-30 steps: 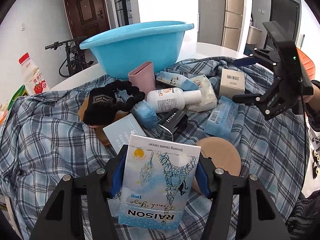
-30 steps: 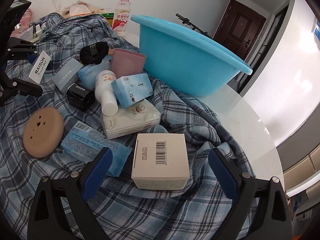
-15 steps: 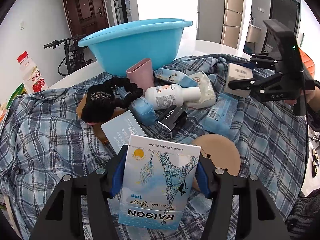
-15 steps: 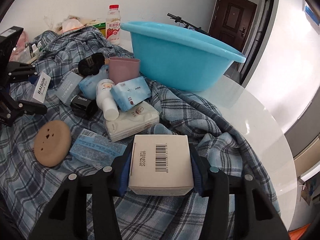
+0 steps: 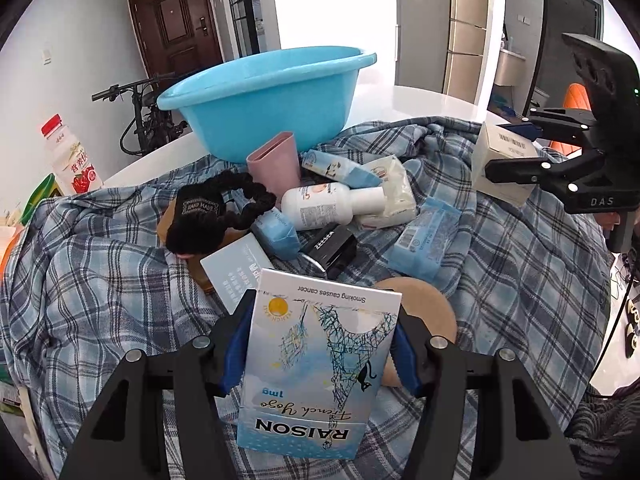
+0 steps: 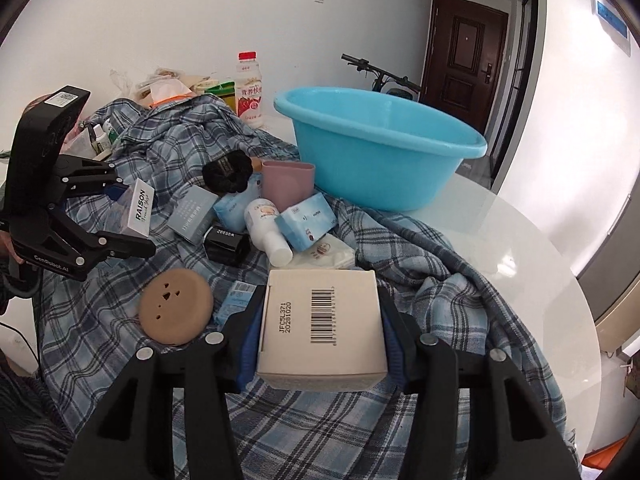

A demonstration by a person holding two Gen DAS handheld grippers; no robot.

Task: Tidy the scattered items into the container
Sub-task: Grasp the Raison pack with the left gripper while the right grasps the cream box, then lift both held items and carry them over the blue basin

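You are holding 2 boxes clear of the clutter at once. Your right gripper (image 6: pixel 322 334), whose jaws were standing wide around the white barcoded box (image 6: pixel 322 330) a second ago, is now pinching it between its blue pads, and the box is riding above the plaid cloth (image 6: pixel 420 264) rather than resting on it; from the left wrist view it is hanging in the air at the right edge of the heap. Your left gripper (image 5: pixel 320 350) is gripping the pale blue RAISON carton (image 5: pixel 316 364) by its 2 long sides, unchanged from a second ago.

The blue basin (image 6: pixel 380 148) is sitting on the white table (image 6: pixel 500 248) beyond the pile, and what shows of its inside looks empty, so the tidying is only starting. Both boxes look ready to be carried over its rim. Waiting on the cloth are the pink cup (image 5: pixel 276 160), the white bottle (image 5: pixel 324 202), the black scrunchie (image 5: pixel 216 208), the tan round sponge (image 6: pixel 176 312) and several blue packets.
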